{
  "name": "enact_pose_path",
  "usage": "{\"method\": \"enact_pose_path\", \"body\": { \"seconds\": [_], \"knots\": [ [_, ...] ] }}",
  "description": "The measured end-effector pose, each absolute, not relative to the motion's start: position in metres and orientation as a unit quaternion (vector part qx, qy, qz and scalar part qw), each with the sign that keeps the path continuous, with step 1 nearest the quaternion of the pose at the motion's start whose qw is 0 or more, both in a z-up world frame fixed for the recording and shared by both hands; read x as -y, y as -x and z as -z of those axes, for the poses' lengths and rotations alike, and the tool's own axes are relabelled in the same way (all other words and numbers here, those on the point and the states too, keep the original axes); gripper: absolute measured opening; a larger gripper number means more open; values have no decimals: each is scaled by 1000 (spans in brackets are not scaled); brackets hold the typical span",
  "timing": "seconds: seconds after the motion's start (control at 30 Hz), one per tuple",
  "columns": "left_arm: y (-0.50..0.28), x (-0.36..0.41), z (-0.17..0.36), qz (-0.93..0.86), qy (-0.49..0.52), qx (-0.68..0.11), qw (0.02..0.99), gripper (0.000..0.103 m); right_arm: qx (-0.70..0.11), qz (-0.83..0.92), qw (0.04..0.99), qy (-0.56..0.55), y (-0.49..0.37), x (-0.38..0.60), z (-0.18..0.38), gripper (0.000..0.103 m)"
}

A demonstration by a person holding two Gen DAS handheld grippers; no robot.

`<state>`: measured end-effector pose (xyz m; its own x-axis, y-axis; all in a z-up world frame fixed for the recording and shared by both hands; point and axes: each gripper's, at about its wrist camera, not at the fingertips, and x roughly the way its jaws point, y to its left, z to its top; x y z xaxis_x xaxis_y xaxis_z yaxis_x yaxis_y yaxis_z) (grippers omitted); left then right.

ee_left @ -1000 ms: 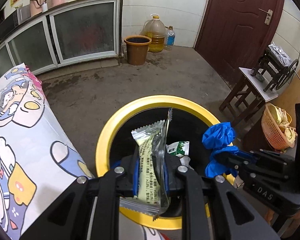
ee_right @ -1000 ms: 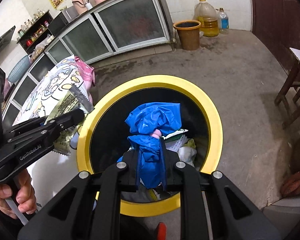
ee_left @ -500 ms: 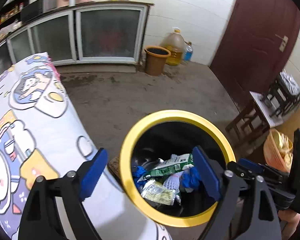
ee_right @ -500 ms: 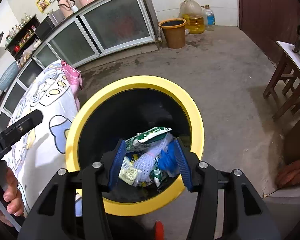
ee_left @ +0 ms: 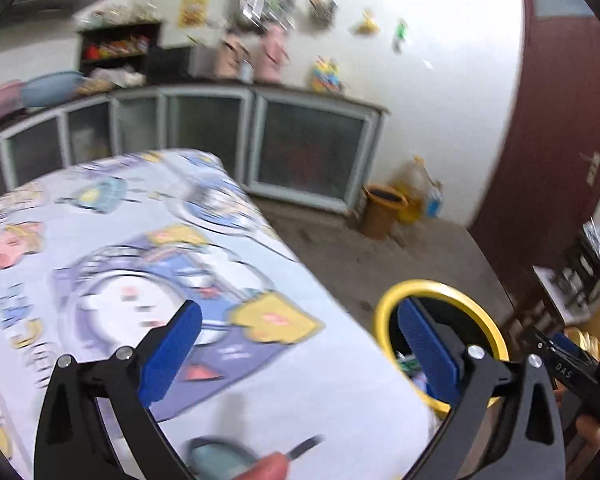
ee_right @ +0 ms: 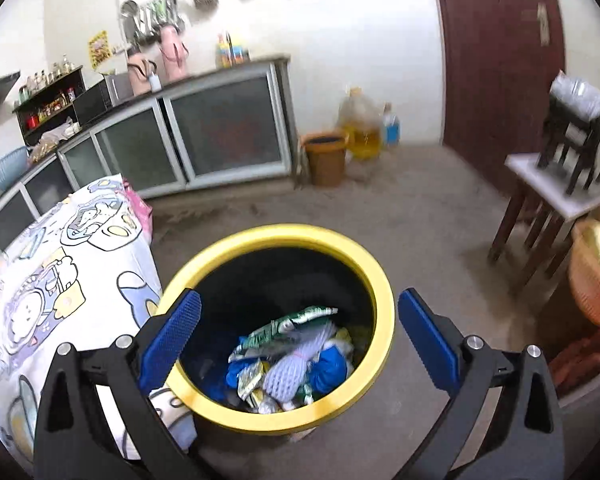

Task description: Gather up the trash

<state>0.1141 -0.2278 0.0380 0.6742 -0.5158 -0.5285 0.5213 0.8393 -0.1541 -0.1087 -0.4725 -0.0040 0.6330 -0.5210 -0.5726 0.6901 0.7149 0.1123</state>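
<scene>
Room: kitchen with glass-fronted cabinets (ee_right: 220,128) along the far wall, a dark red door (ee_right: 500,60) at far right and a bare concrete floor (ee_right: 420,208).
Worktop: I see the cartoon-print cloth on the worktop (ee_left: 100,280) filling the left of the left wrist view; that view is smeared, so I cannot make out any trash lying on it.
Bin: yellow-rimmed bin (ee_right: 384,292) stands on the floor just beside the worktop's right edge.
Trash: wrappers, a white mesh piece and blue plastic, the trash (ee_right: 292,356), lie at the bin's bottom.
Left hand-held gripper (ee_left: 300,352): spread wide, nothing between the pads, aimed over the worktop.
Right hand-held gripper (ee_right: 300,336): spread wide and empty, above the bin's mouth.
Risk, blur: I judge a reach made in this smear could miss a piece or pinch the cloth and drag it.
Risk, bin: a low sweep of the right hand-held gripper could clip the rim and tip the bin.
Risk, crowding: both tools are near each other at the worktop's edge; they could knock together.
</scene>
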Motion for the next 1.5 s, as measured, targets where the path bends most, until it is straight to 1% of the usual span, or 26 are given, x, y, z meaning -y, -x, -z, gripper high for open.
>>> {"method": "enact_pose_path", "body": {
  "seconds": [0.1, 0.2, 0.33, 0.47, 0.53, 0.63, 0.8, 0.97, 1.07, 1.5],
  "knots": [
    [-91, 175, -51, 238, 7, -250, 938, 95, -218, 330, 909, -132, 109, 431, -13, 95],
    [-70, 124, -57, 184, 34, -231, 955, 95, -176, 309, 927, -120, 110, 388, -31, 95],
    [-45, 67, -56, 137, 72, -246, 957, 95, -137, 269, 950, -84, 109, 326, -47, 95],
    [-15, 32, -51, 32, 33, -240, 970, 95, -124, 235, 961, -72, 111, 285, -50, 95],
    [-2, 17, -49, 10, 25, -229, 973, 95, -122, 224, 965, -64, 112, 268, -48, 95],
    [17, 13, -47, -13, -12, -221, 975, 95, -125, 219, 967, -40, 111, 250, -42, 95],
    [33, 13, -43, -10, -5, -228, 974, 95, -144, 223, 964, -29, 110, 237, -27, 95],
    [23, 11, -27, 16, 22, -276, 961, 95, -154, 231, 960, -18, 112, 231, -19, 95],
    [15, 11, -17, 18, 26, -300, 953, 95, -164, 226, 960, -30, 113, 231, -17, 95],
    [10, 13, -14, 26, 32, -308, 951, 95, -189, 220, 957, -31, 107, 230, -12, 95]
  ]
}}
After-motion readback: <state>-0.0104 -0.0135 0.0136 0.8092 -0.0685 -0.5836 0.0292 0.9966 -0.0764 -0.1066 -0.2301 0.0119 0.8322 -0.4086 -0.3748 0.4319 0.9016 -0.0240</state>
